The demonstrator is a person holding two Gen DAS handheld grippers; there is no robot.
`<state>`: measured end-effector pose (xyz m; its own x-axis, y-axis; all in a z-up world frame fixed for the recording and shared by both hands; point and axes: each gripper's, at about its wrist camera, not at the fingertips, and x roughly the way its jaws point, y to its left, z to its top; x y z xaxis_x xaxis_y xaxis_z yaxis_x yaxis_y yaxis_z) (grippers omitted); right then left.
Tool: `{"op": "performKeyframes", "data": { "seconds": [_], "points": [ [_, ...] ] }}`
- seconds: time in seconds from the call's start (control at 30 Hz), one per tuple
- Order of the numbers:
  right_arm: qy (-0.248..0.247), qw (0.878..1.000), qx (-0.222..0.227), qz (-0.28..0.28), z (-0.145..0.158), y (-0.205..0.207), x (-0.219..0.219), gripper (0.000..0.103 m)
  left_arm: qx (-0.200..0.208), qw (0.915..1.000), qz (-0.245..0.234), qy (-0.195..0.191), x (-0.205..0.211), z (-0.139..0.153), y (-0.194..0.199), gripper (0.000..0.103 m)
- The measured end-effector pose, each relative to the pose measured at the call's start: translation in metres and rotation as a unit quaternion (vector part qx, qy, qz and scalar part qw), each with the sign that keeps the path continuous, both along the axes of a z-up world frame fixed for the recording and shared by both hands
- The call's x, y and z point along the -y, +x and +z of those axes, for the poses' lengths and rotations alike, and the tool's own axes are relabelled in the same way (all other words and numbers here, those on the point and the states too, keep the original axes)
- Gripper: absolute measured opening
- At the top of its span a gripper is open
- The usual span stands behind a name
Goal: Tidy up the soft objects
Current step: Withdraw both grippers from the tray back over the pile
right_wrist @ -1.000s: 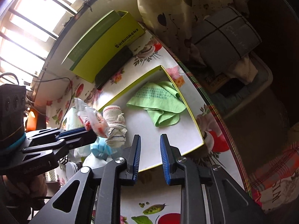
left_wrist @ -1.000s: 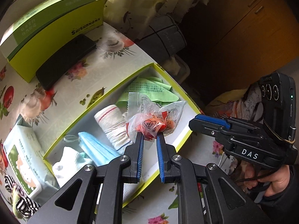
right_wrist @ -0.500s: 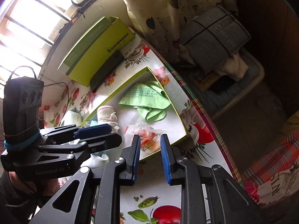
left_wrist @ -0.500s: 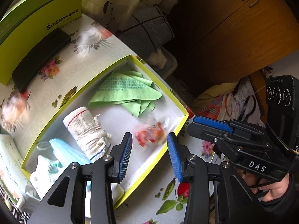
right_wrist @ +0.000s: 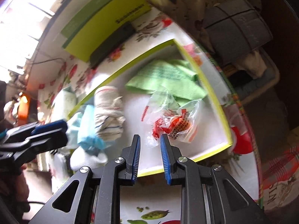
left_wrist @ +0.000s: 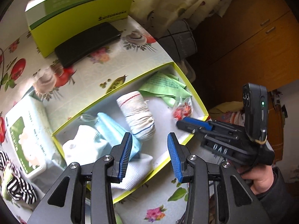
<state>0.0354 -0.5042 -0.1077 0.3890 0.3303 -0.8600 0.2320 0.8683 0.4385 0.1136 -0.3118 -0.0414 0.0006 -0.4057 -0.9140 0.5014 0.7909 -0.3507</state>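
- Flowered tablecloth (left_wrist: 84, 78) carries our yellow-rimmed tray (left_wrist: 188, 78), which holds a green cloth (left_wrist: 164, 85), a rag roll (left_wrist: 136, 112), a blue mask (left_wrist: 110, 128), a white sock (left_wrist: 82, 149) and a crinkled plastic bag (right_wrist: 173, 119).
- Our left gripper (left_wrist: 149, 156) hangs over the tray with its jaws spread wide and nothing between them; the bag lies well beyond it, in the far corner.
- Our right gripper (right_wrist: 149, 156) has its jaws narrowly parted and unloaded; the bag lies just past the tips.
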Motion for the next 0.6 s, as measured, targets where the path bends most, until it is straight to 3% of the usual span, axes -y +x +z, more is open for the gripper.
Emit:
{"op": "performKeyframes", "data": {
  "seconds": [0.2, 0.27, 0.33, 0.4, 0.6],
  "points": [
    [-0.01, 1.0, 0.015, -0.001, 0.021, -0.011, 0.002, 0.021, 0.004, 0.9998, 0.018, -0.012, -0.012, 0.009, -0.006, 0.04],
    [-0.011, 1.0, 0.023, 0.003, 0.032, -0.014, -0.003, 0.025, 0.008, 0.9996, 0.021, -0.013, -0.017, 0.013, -0.009, 0.04],
    [-0.014, 0.999, 0.032, 0.008, 0.043, -0.016, -0.01, 0.041, 0.012, 0.9996, 0.022, -0.012, -0.022, 0.018, -0.012, 0.04],
    [-0.017, 0.999, 0.04, 0.017, 0.054, -0.018, -0.02, 0.049, 0.019, 0.9995, 0.022, -0.01, -0.027, 0.023, -0.016, 0.04],
    [-0.032, 0.996, 0.058, 0.057, 0.079, -0.018, -0.054, 0.051, 0.045, 0.998, 0.046, 0.001, -0.053, 0.035, -0.025, 0.04]
  ]
}}
